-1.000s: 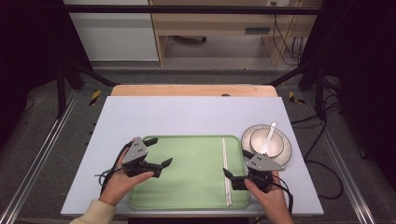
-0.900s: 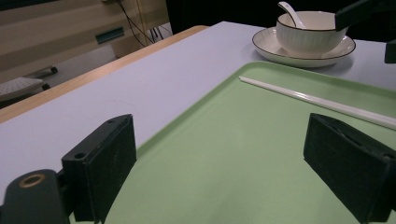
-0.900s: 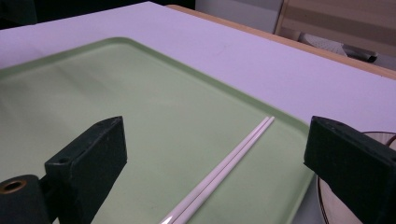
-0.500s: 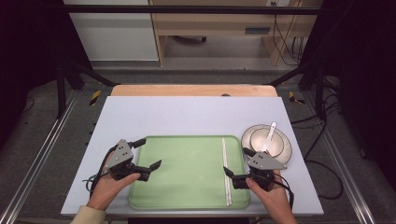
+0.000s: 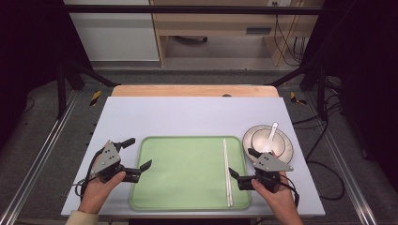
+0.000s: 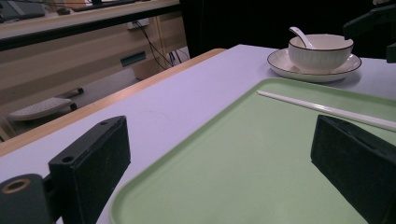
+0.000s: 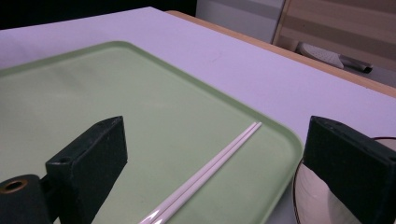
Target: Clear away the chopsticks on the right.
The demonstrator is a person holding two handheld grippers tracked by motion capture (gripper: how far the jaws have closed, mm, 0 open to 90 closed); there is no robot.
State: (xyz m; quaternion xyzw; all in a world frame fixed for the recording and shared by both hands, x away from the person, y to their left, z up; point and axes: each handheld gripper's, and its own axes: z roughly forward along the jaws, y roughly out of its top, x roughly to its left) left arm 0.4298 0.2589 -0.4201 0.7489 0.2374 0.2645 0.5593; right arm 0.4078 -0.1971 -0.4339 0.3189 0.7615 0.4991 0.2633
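Two grippers gaping wide and empty, left gripper [image 5: 137,155] and right gripper [image 5: 241,167] flanking green tray [image 5: 187,187], chopsticks [image 5: 226,171] inside.

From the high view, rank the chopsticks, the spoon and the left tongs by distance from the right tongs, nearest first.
1. Chopsticks: on the green tray's right edge, just left of the right tongs.
2. Spoon: in the bowl on the plate, just beyond them.
3. Left tongs: across the tray, at its left edge.

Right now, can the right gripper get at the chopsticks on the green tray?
Probably yes. The right gripper hovers beside the chopsticks with jaws open, nothing between them. The chopsticks lie flat on the tray, so picking them up may be hard.
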